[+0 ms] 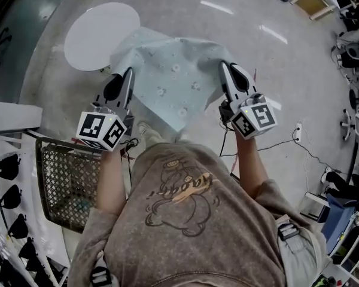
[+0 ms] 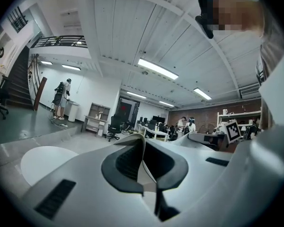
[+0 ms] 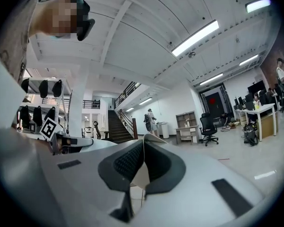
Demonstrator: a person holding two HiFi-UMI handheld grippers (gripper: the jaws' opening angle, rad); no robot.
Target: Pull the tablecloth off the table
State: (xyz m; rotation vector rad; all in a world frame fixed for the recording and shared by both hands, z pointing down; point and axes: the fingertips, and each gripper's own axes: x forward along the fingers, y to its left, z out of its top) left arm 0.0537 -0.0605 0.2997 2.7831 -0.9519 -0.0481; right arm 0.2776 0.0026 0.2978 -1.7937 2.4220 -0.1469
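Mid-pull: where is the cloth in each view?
Head view: cloth at centre top, hanging between left gripper and right gripper.
Left gripper view: a thin pale edge pinched in the shut jaws, centre bottom.
Right gripper view: the same, centre bottom.
Landmark: table, upper left in head view, lower left in left gripper view.

Pale patterned tablecloth (image 1: 170, 79), spread aloft

Matt cloth tablecloth (image 1: 167, 76), smooth white table (image 1: 93, 37), glossy floor (image 1: 185, 11), metal mesh basket (image 1: 66, 178)
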